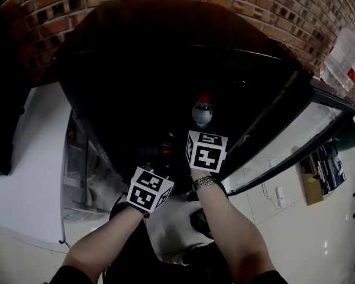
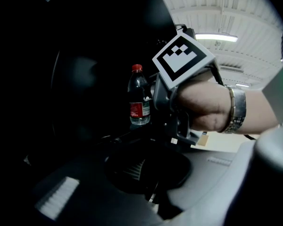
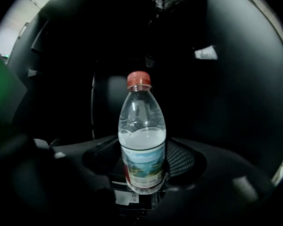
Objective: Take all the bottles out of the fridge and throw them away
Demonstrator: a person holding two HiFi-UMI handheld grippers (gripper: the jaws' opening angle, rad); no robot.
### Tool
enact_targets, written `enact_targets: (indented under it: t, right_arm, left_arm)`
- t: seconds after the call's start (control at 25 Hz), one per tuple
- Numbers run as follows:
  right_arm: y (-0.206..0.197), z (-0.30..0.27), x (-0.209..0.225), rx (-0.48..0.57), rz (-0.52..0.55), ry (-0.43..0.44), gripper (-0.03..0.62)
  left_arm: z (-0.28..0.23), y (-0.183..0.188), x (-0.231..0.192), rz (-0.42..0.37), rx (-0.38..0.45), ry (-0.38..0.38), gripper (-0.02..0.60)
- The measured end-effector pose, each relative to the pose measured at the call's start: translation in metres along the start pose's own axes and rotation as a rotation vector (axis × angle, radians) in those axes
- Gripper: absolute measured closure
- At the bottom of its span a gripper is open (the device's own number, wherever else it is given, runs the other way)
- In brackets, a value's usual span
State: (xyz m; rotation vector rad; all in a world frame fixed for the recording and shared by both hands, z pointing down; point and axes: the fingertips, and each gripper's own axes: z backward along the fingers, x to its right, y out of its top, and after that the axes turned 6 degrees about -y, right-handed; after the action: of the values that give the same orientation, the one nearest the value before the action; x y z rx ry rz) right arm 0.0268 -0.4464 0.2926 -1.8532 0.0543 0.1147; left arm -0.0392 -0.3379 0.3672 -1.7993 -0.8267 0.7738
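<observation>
Item: clear plastic bottle (image 3: 142, 140), red cap, printed label, part filled with water, standing upright in the dark interior of a black fridge (image 1: 165, 52). The fridge's glass-fronted door (image 1: 290, 141) hangs open to the right, and a brick wall (image 1: 254, 5) rises behind. Right gripper (image 3: 142, 171): jaws spread wide, one on each side of the bottle, with a gap showing at either flank and no pad pressing on it. In the head view the bottle shows just ahead of this gripper's marker cube (image 1: 206, 151). The hand bearing it wears a metal wristwatch (image 2: 236, 109). Left gripper (image 2: 146, 173): jaws apart, nothing between them, held lower and to the left of the right gripper. Its marker cube (image 1: 149, 189) shows near the fridge's lower edge. In the left gripper view the bottle stands just beside the right gripper's front end. The shelf under the bottle is too dark to make out.
</observation>
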Motion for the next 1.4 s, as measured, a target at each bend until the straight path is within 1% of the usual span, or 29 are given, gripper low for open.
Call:
enact_targets:
  t: [0.16, 0.4, 0.6, 0.84, 1.12, 1.4]
  right_arm:
    - [-0.003, 0.009, -0.001, 0.0, -0.006, 0.028, 0.304]
    - [-0.005, 0.031, -0.002, 0.001, -0.008, 0.07, 0.309]
    - [-0.003, 0.063, -0.006, 0.027, -0.007, 0.102, 0.31]
    - [-0.002, 0.115, -0.006, 0.064, 0.005, 0.135, 0.31]
    - [-0.025, 0.185, 0.005, 0.065, 0.026, 0.156, 0.31]
    - [-0.066, 0.248, 0.025, 0.038, 0.031, 0.168, 0.31]
  left_arm:
    - [0.001, -0.003, 0.006, -0.001, -0.013, 0.003, 0.578]
    - [0.012, 0.007, 0.022, -0.023, -0.007, 0.022, 0.578]
    - [0.028, 0.009, 0.043, -0.04, 0.001, 0.041, 0.578]
    - [0.049, 0.006, 0.078, -0.045, 0.018, 0.062, 0.577]
    - [0.073, -0.006, 0.136, -0.041, 0.041, 0.07, 0.577]
    - [0.099, -0.024, 0.191, -0.04, 0.052, 0.093, 0.578]
